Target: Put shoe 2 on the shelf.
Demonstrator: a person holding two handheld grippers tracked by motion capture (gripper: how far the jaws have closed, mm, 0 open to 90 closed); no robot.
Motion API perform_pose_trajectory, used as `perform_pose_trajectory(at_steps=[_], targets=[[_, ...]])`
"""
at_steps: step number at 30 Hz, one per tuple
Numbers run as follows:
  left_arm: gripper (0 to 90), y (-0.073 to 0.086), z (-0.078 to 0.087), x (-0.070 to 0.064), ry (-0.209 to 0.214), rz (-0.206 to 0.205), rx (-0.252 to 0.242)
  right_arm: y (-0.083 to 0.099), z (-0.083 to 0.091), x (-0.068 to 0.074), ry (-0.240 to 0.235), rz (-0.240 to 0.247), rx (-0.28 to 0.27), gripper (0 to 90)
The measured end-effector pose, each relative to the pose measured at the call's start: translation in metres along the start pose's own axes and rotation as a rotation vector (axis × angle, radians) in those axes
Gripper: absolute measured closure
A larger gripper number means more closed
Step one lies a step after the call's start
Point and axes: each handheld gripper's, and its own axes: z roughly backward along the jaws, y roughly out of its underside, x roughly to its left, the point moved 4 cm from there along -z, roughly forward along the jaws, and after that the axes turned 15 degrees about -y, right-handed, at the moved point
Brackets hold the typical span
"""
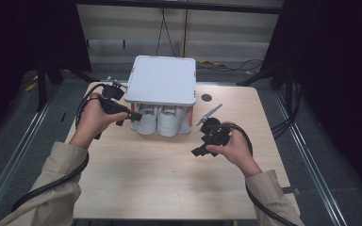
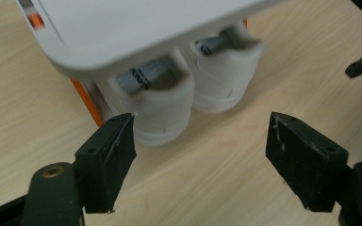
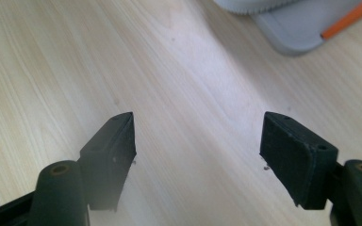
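A laboratory recording bay: a light wooden table stands alone on grey floor, flanked by metal rails and black curtains, with loose cables trailing along the back wall.

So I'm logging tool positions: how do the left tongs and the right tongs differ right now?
The left tongs point at the heel of a white shoe under the white rack, close to it; the right tongs face bare table, off the rack's corner. The left sits farther up the table than the right. Both are open and hold nothing.
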Motion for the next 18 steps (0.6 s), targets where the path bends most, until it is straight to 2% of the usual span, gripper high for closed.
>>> perform_pose_trajectory(at_steps=[1,2,3,6,8,9,12,13,14,16,18], targets=[[23.8,0.006,-0.002,0.000,0.001,-0.003,0.007,0.005,0.000,-0.001,-0.001,-0.009,-0.004,26.1],[23.7,0.012,-0.004,0.000,0.001,-0.006,0.010,0.016,-0.002,-0.003,-0.018,-0.046,-0.001,24.7],[23.5,0.018,-0.006,0.000,0.003,-0.008,0.016,0.021,-0.002,-0.003,-0.021,-0.060,-0.003,24.6],[22.7,0.034,-0.013,-0.001,0.003,-0.008,0.018,0.034,-0.002,-0.004,0.007,-0.056,-0.007,22.4],[22.2,0.051,-0.021,-0.005,0.008,-0.011,0.024,0.041,-0.002,-0.002,0.003,-0.054,-0.014,21.4],[22.0,0.051,-0.021,-0.005,0.008,-0.011,0.024,0.041,-0.002,-0.002,0.003,-0.054,-0.014,21.4],[21.0,0.072,-0.030,-0.012,0.015,-0.027,0.021,0.057,-0.003,0.001,0.042,-0.037,-0.021,20.6],[21.0,0.072,-0.030,-0.012,0.015,-0.027,0.021,0.057,-0.003,0.001,0.042,-0.037,-0.021,20.6],[20.9,0.077,-0.032,-0.015,0.013,-0.037,0.026,0.065,-0.004,0.003,0.043,-0.043,-0.032,20.1],[20.3,0.085,-0.035,-0.019,0.016,-0.055,0.027,0.069,-0.004,0.003,0.047,-0.049,-0.038,20.1],[19.6,0.092,-0.038,-0.021,0.010,-0.056,0.028,0.077,-0.006,0.002,0.064,-0.052,-0.045,20.0]])
